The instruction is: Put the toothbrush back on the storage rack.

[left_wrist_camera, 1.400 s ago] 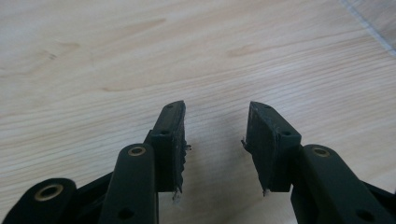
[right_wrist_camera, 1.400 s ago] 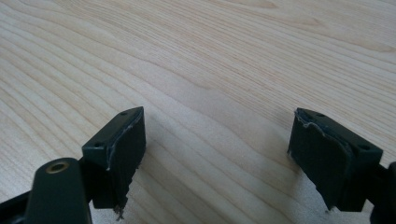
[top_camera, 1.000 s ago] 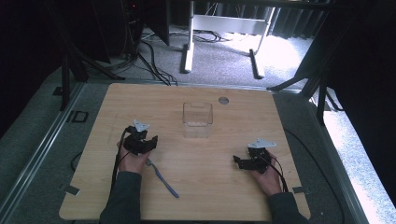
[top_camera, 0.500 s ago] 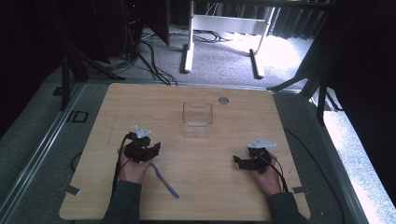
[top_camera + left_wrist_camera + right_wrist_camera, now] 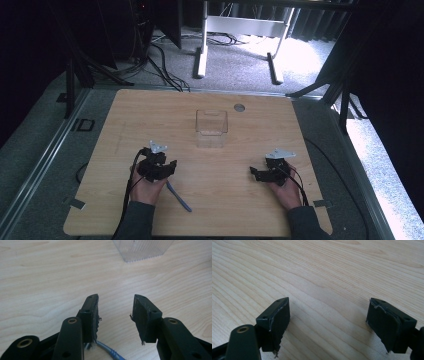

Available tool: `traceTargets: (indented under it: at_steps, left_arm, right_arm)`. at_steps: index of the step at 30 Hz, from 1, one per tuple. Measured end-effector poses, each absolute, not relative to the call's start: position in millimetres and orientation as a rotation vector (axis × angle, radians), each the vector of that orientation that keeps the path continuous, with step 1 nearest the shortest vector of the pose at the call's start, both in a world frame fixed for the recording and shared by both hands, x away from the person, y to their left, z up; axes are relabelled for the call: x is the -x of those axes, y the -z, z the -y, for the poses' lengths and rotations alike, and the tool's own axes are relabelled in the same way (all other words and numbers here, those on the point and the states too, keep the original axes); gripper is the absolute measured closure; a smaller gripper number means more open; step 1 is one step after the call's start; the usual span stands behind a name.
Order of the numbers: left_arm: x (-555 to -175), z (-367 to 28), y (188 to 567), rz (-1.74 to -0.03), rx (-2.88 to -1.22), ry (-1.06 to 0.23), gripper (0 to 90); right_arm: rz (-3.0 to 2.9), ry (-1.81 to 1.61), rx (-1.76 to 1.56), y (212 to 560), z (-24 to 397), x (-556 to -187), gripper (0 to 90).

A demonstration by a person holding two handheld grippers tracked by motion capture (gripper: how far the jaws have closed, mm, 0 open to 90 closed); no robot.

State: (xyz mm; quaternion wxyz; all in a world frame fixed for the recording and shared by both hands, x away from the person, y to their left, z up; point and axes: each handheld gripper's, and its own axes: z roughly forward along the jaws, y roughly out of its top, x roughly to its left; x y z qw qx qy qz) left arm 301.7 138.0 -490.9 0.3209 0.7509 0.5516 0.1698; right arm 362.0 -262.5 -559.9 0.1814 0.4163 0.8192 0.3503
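My left gripper (image 5: 170, 166) hovers low over the wooden table (image 5: 250, 210), left of centre. Its jaws (image 5: 115, 315) are open and have just been closing a little, with nothing between the pads. A thin blue ribbed stick (image 5: 179, 196) lies on the table, its far end under the base of those jaws (image 5: 111, 353). A clear plastic box (image 5: 211, 128) stands ahead of it (image 5: 143, 250), empty as far as I can tell. My right gripper (image 5: 256, 173) rests at the right, wide open (image 5: 327, 325) over bare wood.
A small round grey disc (image 5: 239, 107) sits in the table top behind the box. Cables and metal stand legs (image 5: 200, 60) are on the floor beyond the far edge. A strip of tape (image 5: 76, 203) marks the near left corner.
My left gripper has come toward the near edge and slightly right, over the end of the blue stick. The right gripper has not moved.
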Motion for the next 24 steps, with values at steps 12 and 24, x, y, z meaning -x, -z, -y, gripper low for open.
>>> traceTargets:
  at_steps: [12, 24]
  left_arm:
    - [-290.7, -131.2, 498.9, -1.464, -1.992, -0.391, 55.7]
    - [-282.3, -127.6, 507.9, -1.496, -2.029, -0.338, 53.0]
  right_arm:
    - [-2.312, -0.99, -1.179, 559.9, 262.4, -361.8, 18.6]
    - [-2.312, -0.99, -1.179, 559.9, 262.4, -361.8, 18.6]
